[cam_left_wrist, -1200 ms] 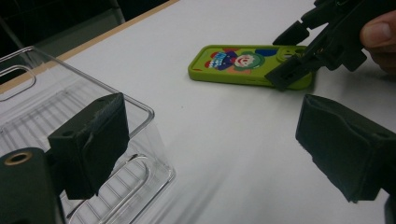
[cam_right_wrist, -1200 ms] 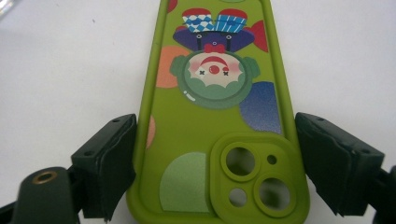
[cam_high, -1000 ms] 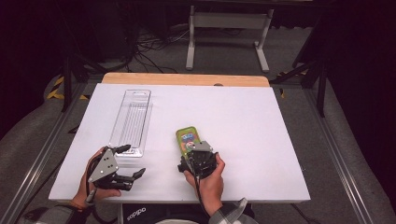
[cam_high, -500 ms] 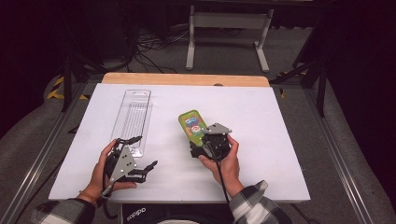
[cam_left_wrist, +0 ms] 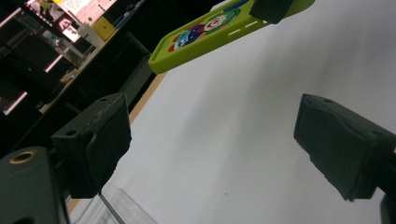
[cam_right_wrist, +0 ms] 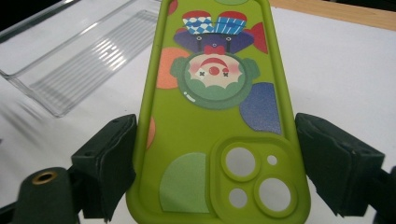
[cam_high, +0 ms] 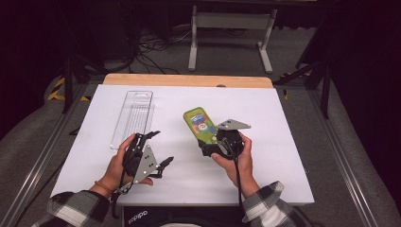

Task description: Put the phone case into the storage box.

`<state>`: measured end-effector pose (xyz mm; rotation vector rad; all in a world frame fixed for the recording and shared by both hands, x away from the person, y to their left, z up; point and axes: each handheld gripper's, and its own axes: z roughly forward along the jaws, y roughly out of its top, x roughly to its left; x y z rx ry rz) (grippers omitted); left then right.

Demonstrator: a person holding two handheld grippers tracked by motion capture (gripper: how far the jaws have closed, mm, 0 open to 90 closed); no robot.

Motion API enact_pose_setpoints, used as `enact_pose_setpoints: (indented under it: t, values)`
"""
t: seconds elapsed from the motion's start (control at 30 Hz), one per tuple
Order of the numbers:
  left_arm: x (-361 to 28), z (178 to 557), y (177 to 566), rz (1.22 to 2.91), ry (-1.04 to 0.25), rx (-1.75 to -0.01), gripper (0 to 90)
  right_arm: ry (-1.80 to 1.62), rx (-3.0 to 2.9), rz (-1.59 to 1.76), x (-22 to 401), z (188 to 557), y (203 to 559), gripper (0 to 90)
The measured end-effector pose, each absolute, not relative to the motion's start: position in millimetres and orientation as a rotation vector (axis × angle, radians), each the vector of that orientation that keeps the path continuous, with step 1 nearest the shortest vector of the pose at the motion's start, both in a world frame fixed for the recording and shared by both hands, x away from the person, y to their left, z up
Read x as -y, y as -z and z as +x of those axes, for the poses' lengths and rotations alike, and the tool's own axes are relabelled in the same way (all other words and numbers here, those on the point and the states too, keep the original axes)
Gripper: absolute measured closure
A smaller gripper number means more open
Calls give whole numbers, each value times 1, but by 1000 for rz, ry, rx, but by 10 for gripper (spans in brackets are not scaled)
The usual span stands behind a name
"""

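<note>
Lime-green silicone phone case printed with a clown face [cam_high: 200, 124] is sitting lifted at the centre of the high view, its camera-cutout end pinched between the jaws of the right gripper [cam_right_wrist: 215, 163]. The grip is catching only that end, so the soft case could be sagging or twisting loose, I judge. Left gripper [cam_high: 160, 147], lower left, is hanging spread and holding nothing; closing it carelessly could be knocking the case. Clear ribbed plastic tray [cam_high: 133, 116], upper left on the white table [cam_high: 283, 142], is lying empty.
</note>
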<state>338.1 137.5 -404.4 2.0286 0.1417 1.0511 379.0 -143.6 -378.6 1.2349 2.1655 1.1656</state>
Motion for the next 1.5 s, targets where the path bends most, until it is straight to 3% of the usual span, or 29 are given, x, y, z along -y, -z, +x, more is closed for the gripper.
enact_pose_setpoints:
  t: [1.0,1.23,1.5]
  values:
    - [-118,315,429,2031,-1458,132,228,-1243,-2398,1119,109,358,381,166]
    - [-112,311,432,2041,-1489,177,302,-1246,-2416,1115,105,358,382,166]
    - [-101,307,437,2048,-1537,278,448,-1250,-2432,1110,102,358,385,166]
